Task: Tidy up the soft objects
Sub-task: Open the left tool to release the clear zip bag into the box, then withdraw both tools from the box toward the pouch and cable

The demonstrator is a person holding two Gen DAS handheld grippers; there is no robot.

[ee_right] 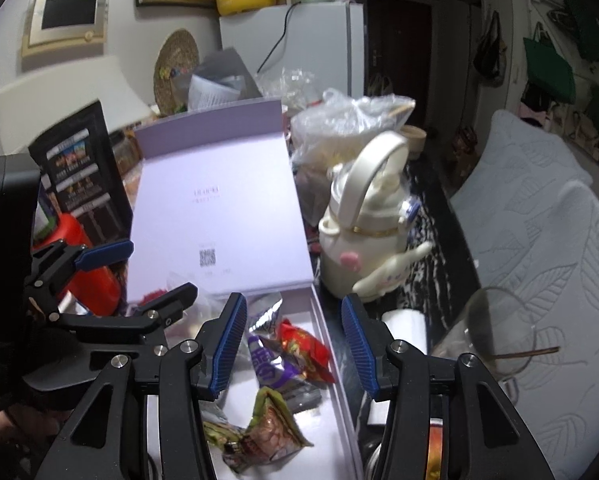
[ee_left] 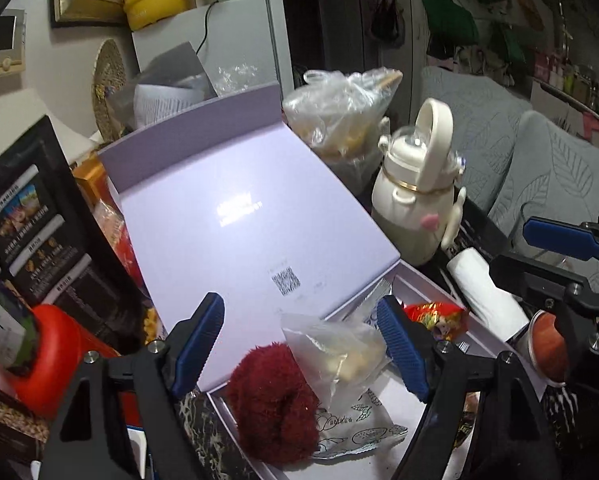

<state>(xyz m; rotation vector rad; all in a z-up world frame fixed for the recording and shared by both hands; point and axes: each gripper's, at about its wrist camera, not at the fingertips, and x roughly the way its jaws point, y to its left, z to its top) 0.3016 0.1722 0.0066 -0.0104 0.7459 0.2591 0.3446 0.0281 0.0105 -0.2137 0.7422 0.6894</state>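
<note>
An open box (ee_left: 439, 284) with its lavender lid (ee_left: 235, 200) standing up holds soft items. My left gripper (ee_left: 299, 344) hovers open above a fuzzy dark red scrunchie (ee_left: 275, 400) and a clear plastic pouch (ee_left: 339, 356); its pads touch neither. In the right wrist view my right gripper (ee_right: 295, 344) is open over the box (ee_right: 323, 312), above a red packet (ee_right: 303, 344), a purple packet (ee_right: 271, 368) and a green-brown packet (ee_right: 267, 428). Nothing is gripped. The left gripper's fingers (ee_right: 107, 254) show at the left of that view.
A cream kettle-shaped bottle (ee_left: 415, 184), a filled plastic bag (ee_left: 343, 112) and a white paper roll (ee_left: 483, 292) stand right of the box. A glass (ee_right: 491, 332) is near the grey sofa cushion (ee_right: 539, 220). A black snack bag (ee_left: 39, 216) and a red container (ee_left: 55, 352) crowd the left.
</note>
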